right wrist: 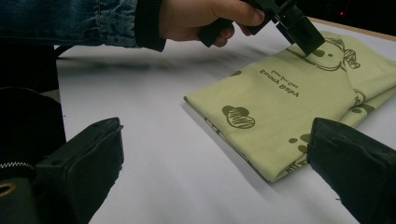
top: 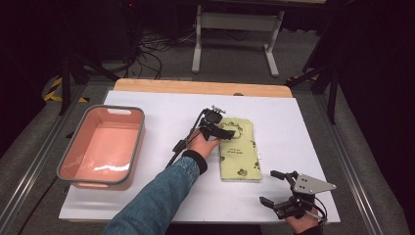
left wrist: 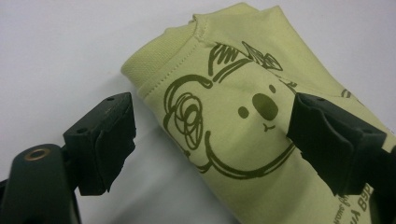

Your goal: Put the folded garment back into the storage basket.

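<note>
A folded yellow-green garment (top: 238,149) with a dark koala print lies on the white table top (top: 161,110), right of centre. My left gripper (top: 226,129) hovers low over its far left corner, open. In the left gripper view its jaws (left wrist: 210,135) straddle the garment's (left wrist: 233,88) edge: one over bare table, the other over the cloth, neither pressing on it. My right gripper (top: 269,187) rests near the table's front right corner, open with nothing between its fingers. In the right gripper view (right wrist: 215,163) the garment (right wrist: 289,93) lies ahead and the left gripper (right wrist: 299,32) tips down onto its far end.
A pink tub (top: 115,107) with a grey rim stands at the table's left side, with nothing in it. A wooden strip (top: 200,87) runs along the far edge. The denim sleeve (top: 156,200) crosses the front middle of the table.
</note>
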### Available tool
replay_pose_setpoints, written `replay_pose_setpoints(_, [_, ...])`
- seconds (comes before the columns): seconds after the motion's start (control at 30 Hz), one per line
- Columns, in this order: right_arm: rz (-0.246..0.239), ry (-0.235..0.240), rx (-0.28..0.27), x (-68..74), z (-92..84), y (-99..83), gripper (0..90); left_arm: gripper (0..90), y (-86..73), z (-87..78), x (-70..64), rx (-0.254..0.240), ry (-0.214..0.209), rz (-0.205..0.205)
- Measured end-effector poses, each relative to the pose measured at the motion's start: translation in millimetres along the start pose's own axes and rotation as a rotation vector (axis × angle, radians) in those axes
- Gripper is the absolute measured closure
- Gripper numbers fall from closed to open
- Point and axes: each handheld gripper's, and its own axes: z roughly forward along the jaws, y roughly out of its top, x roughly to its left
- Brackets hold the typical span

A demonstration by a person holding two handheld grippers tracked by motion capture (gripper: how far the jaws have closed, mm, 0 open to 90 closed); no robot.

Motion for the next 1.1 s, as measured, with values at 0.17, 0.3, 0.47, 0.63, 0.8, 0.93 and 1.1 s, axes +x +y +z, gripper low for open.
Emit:
replay_pose_setpoints(0.17, [0.000, 0.001, -0.001, -0.2, -0.3, -0.1, 4.5, 16.9, 0.1, 4.9, -1.9, 0.010, 0.001, -0.004])
replay_pose_setpoints(0.3, [0.000, 0.003, 0.000, -0.2, -0.2, -0.1, 4.5, 17.0, -0.3, 7.5, -0.8, 0.026, 0.001, -0.013])
replay_pose_setpoints(0.47, [0.000, 0.004, -0.001, -0.1, -0.1, -0.1, 4.5, 17.4, -1.7, 10.8, 1.2, 0.042, -0.003, -0.022])
replay_pose_setpoints(0.63, [0.000, 0.006, -0.002, 0.2, -0.2, 0.0, 4.5, 17.4, -2.4, 13.2, -0.2, 0.052, 0.013, -0.011])
replay_pose_setpoints(0.8, [-0.001, 0.006, -0.002, 0.4, -0.1, 0.1, 4.5, 17.4, -3.5, 15.7, -6.6, 0.053, 0.056, 0.019])
replay_pose_setpoints(0.93, [-0.001, 0.007, -0.001, 0.5, 0.0, 0.0, 4.5, 20.2, -3.7, 15.9, -10.5, 0.062, 0.066, 0.022])
replay_pose_setpoints(1.1, [0.000, 0.007, -0.001, 0.2, 0.3, -0.1, 4.6, 30.9, -3.8, 15.0, -13.5, 0.067, 0.046, 0.018])
